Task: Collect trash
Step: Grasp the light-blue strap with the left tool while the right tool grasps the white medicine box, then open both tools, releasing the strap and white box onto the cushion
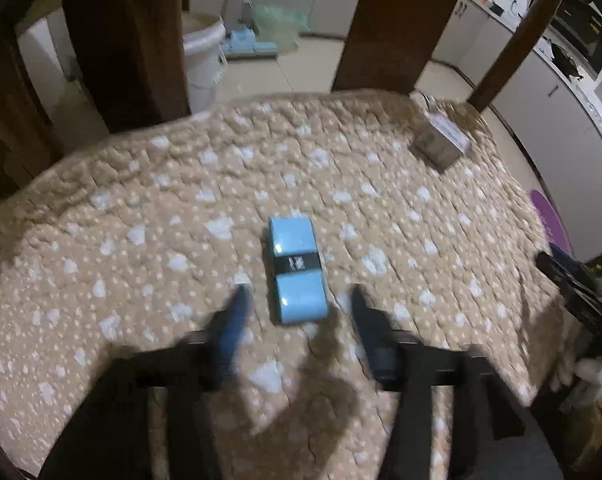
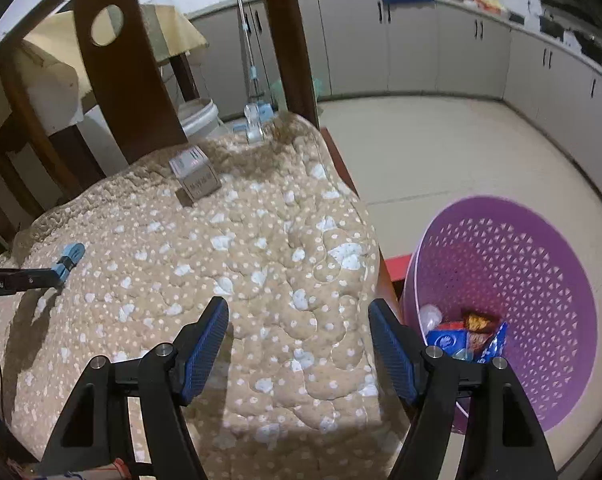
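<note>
A light-blue packet with a black band [image 1: 297, 270] lies on the beige spotted chair cushion [image 1: 141, 220]. My left gripper [image 1: 299, 294] is open, its fingertips on either side of the packet's near end, not closed on it. The packet also shows in the right wrist view [image 2: 71, 256] at the tip of the left gripper. A small grey box [image 1: 441, 140] lies at the cushion's far right; it also shows in the right wrist view [image 2: 195, 178]. My right gripper [image 2: 299, 308] is open and empty over the cushion's right edge, beside a purple basket [image 2: 541, 240] holding wrappers [image 2: 467, 338].
Dark wooden chair-back slats [image 1: 129, 40] rise behind the cushion. A white bucket [image 1: 203, 52] and a blue mop head [image 1: 247, 46] stand on the tiled floor beyond. Grey kitchen cabinets [image 2: 421, 40] line the far wall. The basket stands on the floor right of the chair.
</note>
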{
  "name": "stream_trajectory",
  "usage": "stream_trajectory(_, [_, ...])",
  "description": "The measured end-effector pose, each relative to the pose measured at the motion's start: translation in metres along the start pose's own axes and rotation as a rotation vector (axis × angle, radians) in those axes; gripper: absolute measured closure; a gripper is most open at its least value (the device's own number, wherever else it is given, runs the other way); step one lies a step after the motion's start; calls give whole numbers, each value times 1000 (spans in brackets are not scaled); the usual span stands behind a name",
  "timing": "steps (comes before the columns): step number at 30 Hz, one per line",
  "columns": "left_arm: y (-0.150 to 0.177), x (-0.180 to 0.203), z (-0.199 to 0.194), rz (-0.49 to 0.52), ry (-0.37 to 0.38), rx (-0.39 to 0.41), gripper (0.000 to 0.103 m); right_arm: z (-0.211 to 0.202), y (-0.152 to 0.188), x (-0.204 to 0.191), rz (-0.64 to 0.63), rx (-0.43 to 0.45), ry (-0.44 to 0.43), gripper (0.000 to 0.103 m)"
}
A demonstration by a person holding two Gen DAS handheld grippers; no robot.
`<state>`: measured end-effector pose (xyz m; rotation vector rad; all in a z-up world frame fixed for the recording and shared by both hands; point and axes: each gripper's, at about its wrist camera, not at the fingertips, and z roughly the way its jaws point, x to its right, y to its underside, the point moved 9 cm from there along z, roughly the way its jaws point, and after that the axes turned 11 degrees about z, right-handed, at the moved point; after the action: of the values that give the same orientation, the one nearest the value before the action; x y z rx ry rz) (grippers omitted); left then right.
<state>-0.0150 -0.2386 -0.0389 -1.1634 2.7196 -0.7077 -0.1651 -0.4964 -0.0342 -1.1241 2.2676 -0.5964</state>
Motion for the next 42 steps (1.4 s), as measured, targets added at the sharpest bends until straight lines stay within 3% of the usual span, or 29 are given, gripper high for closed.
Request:
stream_trajectory(8, [-14,-8,19,-100,-3,90,36,26,-37,-50,-154,-14,-41,24])
stream_trajectory(12, [-16,-10,17,-98,-3,134,32,54,-59,-88,-194,-48,-85,24])
stream_trajectory(16, [-17,-3,16,-55,-38,151,29,91,-75,-109,-209,-83,-72,27])
stream_trajectory(17, [-17,0,18,-45,-48,150,27,99,-75,-110,-207,-94,-64,31])
stream_trajectory(19, [-19,5,23,-28,-64,145,24,120,-73,-111,-191,-140,-52,48])
stream_trajectory(20, [-19,7,24,-19,-69,141,22,126,-70,-110,-182,-164,-47,67])
stream_trajectory(24, [-20,8,26,-17,-72,126,23,110,-68,-104,-121,-165,-82,66])
stream_trajectory(25, [-20,8,27,-26,-79,118,26,102,-65,-101,-116,-163,-88,66])
stream_trajectory(26, [-21,8,28,-33,-103,109,46,92,-62,-98,-111,-164,-93,66])
stream_trajectory(27, [-19,6,26,-38,-127,98,77,81,-57,-94,-103,-168,-106,66])
stream_trajectory(36, [10,29,-4,-66,-73,81,78,-4,17,-61,-46,-204,-170,66])
stream_trajectory(42, [50,50,-18,-150,-12,42,78,-26,64,-42,-47,-197,-139,66])
